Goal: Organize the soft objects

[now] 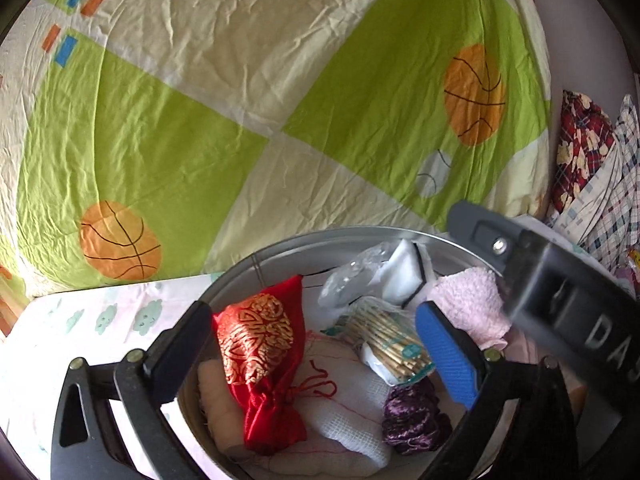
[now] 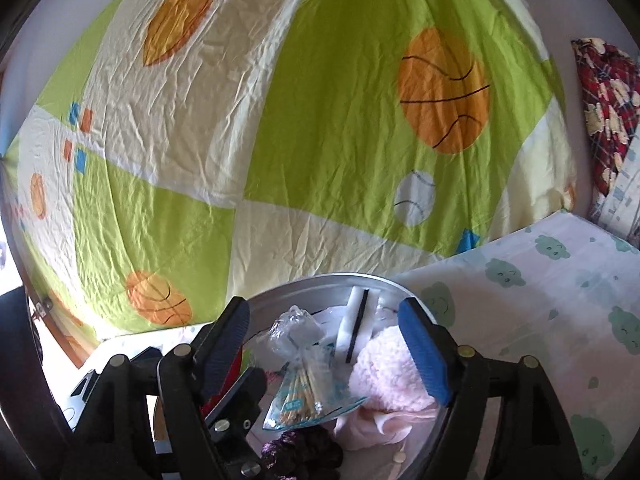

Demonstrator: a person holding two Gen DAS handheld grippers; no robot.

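A round metal tin (image 1: 320,233) (image 2: 320,280) on the bed holds several soft things. In the left wrist view they are a red brocade pouch (image 1: 260,352), white gauze (image 1: 344,400), a purple scrunchie (image 1: 412,416), a pack of cotton swabs (image 1: 392,344), a pink fluffy towel (image 1: 472,304) and a white sponge (image 1: 404,268). My left gripper (image 1: 314,314) is open over the tin, its pads touching nothing. My right gripper (image 2: 324,312) is open too, above the pink towel (image 2: 384,364), the swab pack (image 2: 308,392) and a clear plastic bag (image 2: 296,328). Its dark body (image 1: 560,288) crosses the tin's right side.
A wrinkled green and cream quilt with basketball prints (image 1: 240,100) (image 2: 320,120) rises behind the tin. The tin rests on a white sheet with green clouds (image 2: 540,300). Red plaid fabric (image 1: 580,148) and checked cloth are piled at the right.
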